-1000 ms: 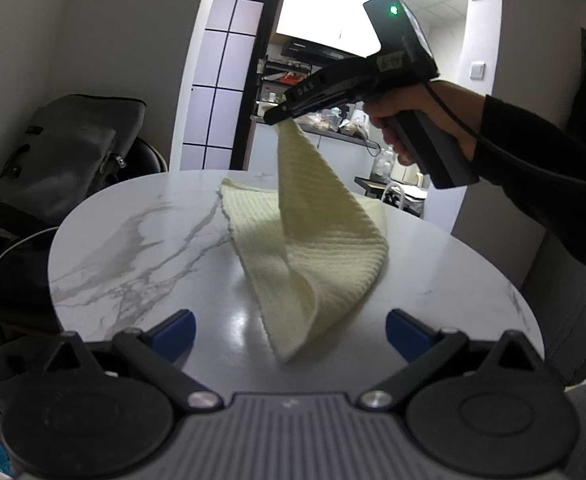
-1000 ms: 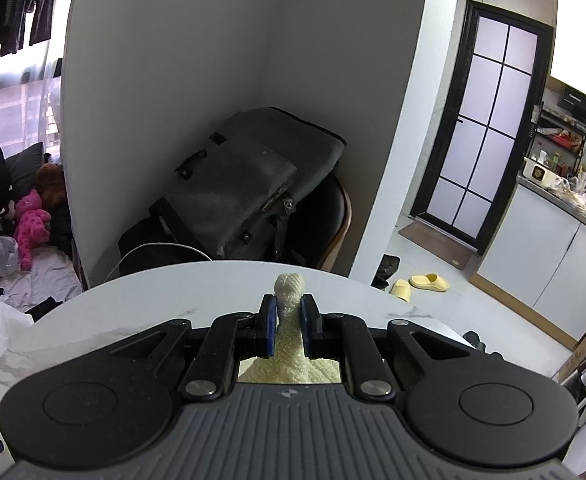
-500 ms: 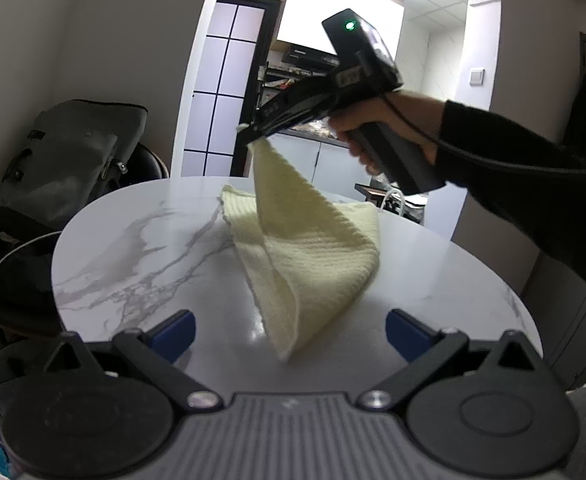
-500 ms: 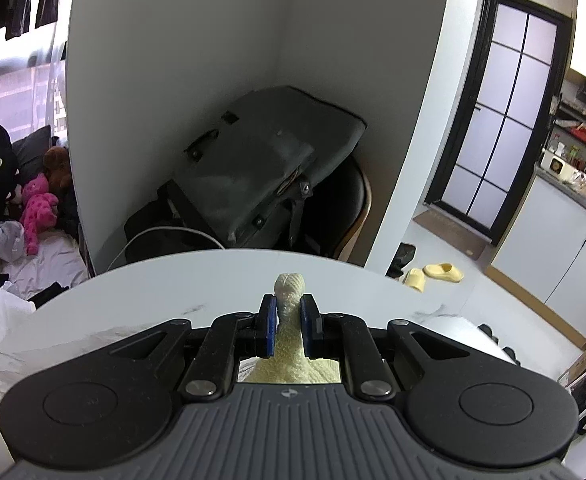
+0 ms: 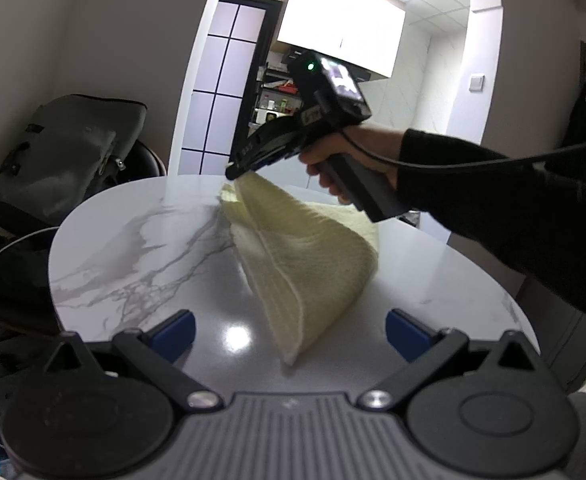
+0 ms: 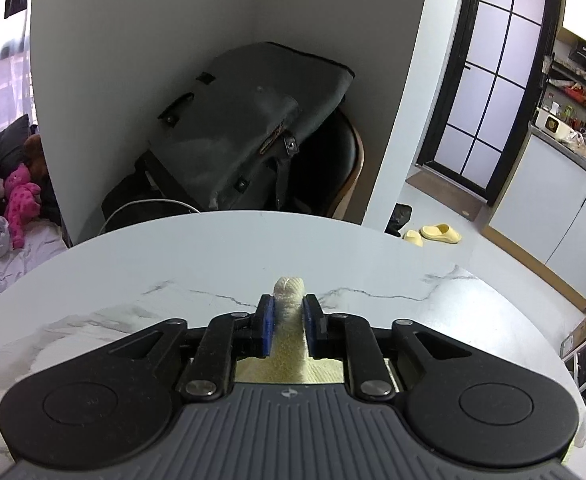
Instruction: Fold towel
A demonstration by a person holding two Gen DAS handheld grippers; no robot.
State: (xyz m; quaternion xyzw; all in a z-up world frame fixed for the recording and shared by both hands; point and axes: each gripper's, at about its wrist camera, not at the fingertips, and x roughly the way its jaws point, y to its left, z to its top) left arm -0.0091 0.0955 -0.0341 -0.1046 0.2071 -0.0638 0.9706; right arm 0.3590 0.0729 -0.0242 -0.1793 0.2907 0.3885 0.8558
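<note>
On the round white marble table (image 5: 141, 248), the pale yellow towel (image 5: 305, 264) lies partly flat, with one corner lifted clear of the surface. Right gripper (image 6: 288, 322): jaws closed tight on that corner; bunched fabric pokes out just past the blue pads (image 6: 268, 330). In the left wrist view the same gripper (image 5: 232, 171) is held by a hand (image 5: 347, 164) in a dark sleeve, and the cloth hangs from it in a tented fold down to the tabletop. Left gripper (image 5: 289, 330): jaws spread wide, nothing between them, low at the near table edge, just short of the towel's nearest corner. Grey bag (image 6: 249, 120) rests on a chair beyond the table.
</note>
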